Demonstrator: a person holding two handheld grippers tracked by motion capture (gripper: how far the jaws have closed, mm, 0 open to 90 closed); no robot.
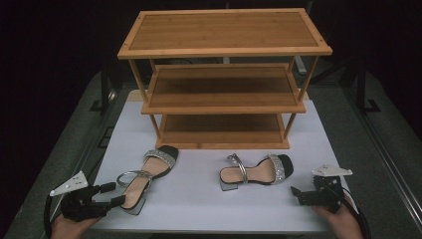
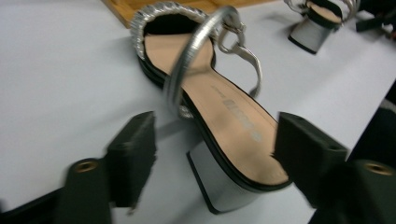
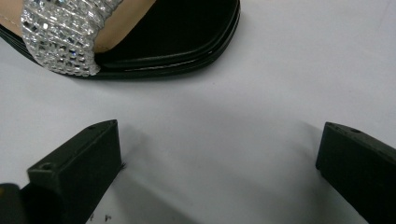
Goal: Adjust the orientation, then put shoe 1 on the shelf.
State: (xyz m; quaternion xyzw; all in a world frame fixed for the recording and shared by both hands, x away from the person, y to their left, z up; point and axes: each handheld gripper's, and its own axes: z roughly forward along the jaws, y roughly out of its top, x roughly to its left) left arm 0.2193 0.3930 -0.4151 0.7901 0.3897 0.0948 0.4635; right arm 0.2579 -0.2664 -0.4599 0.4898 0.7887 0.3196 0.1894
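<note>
Two black sandals with sparkly toe straps and silver ankle straps lie on the white table (image 1: pixel 199 211). The left sandal (image 1: pixel 147 175) points toward the rack, its block heel near the table's front. My left gripper (image 1: pixel 115 194) is open at that heel (image 2: pixel 224 184), which sits between the jaws; the left pad (image 2: pixel 133 156) stands clear of it. The right sandal (image 1: pixel 256 171) lies sideways, toe to the right. My right gripper (image 1: pixel 297 196) is open just short of that toe (image 3: pixel 177 32), with bare table between its jaws (image 3: pixel 219 158).
A three-tier bamboo shoe rack (image 1: pixel 224 82) with bare shelves stands at the back of the table, its bottom shelf (image 1: pixel 221 130) just behind the sandals. Beyond the table's edges lies dark floor. The second sandal (image 2: pixel 317 23) shows far off in the left gripper view.
</note>
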